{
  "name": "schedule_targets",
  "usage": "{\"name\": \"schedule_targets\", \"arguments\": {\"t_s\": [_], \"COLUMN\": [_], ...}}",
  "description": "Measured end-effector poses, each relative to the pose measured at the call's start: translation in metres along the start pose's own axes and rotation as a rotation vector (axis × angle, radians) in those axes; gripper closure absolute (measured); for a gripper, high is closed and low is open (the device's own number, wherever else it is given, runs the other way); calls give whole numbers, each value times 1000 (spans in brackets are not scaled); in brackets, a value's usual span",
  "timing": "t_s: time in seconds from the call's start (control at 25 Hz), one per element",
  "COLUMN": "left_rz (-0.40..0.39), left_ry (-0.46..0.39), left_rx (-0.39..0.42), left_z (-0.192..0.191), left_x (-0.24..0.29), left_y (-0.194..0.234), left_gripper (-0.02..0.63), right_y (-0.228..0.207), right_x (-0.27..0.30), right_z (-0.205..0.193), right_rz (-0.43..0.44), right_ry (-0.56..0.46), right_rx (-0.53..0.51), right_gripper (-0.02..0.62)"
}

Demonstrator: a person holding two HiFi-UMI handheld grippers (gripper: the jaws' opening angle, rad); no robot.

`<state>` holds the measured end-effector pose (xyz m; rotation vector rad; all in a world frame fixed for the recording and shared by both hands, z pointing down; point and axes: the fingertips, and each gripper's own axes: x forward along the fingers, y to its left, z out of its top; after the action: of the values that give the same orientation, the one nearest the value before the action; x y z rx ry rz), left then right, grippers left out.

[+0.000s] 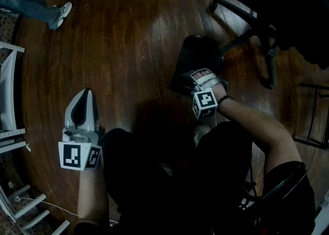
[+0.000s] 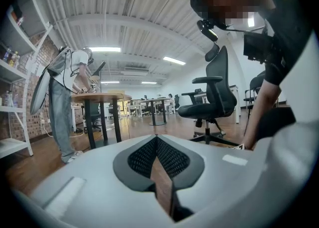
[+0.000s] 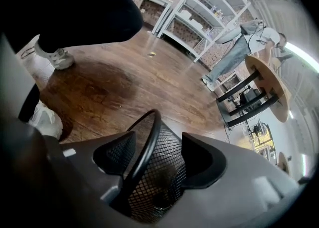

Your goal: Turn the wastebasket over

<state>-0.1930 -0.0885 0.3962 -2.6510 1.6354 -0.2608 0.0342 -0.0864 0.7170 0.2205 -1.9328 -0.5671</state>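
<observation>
Wastebasket (image 3: 159, 182) sits mouth-up on the floor (image 1: 128, 49). Right gripper (image 3: 158, 141) fingers spread wide astride its rim, gripping nothing. Left gripper (image 2: 157, 139) closed, empty, well apart from it. Probably not flipped yet.

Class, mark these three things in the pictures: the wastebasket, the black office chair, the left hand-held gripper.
wastebasket (image 3: 162, 169), right gripper view, on its mesh wall.
black office chair (image 2: 223, 80), left gripper view, on its backrest.
left hand-held gripper (image 1: 86, 93), head view, between its fingertips.
</observation>
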Motion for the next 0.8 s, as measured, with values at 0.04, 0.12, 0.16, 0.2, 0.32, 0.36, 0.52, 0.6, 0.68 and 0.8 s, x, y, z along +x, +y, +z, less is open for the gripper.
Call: {"name": "schedule_targets", "arguments": {"t_s": [0.04, 0.12, 0.16, 0.2, 0.32, 0.36, 0.52, 0.6, 0.68, 0.8], "left_rz": [-3, -4, -2, 0, 5, 6, 10, 8, 2, -4], "left_ry": [-4, -10, -12, -15, -24, -25, -30, -30, -28, -29], "left_rx": [2, 3, 1, -3, -8, -7, -20, -27, -27, -22], "left_z": [1, 2, 3, 3, 5, 5, 3, 2, 2, 3], "left_x": [1, 1, 0, 0, -1, -1, -1, -1, -1, -2], "left_y": [0, 1, 1, 0, -1, -2, 2, 2, 0, -2], "left_gripper": [606, 606, 606, 606, 606, 606, 606, 606, 606, 606], "right_y": [-1, -4, -3, -2, -3, -6, -31, -46, -66, -102], "right_x": [2, 4, 3, 2, -4, -6, -18, -25, -31, -42], "right_z": [-1, -1, -3, -5, -10, -9, 9, 20, 27, 30], "right_rz": [-2, -14, -17, -15, -14, -24, -65, -74, -94, -127], "right_ry": [7, 12, 16, 21, 28, 21, -37, -73, -106, -158], "right_rx": [0, -10, -25, -44, -82, -75, -14, 41, 124, 322], "right_gripper": [305, 325, 353, 371, 413, 427, 479, 486, 505, 528]}}
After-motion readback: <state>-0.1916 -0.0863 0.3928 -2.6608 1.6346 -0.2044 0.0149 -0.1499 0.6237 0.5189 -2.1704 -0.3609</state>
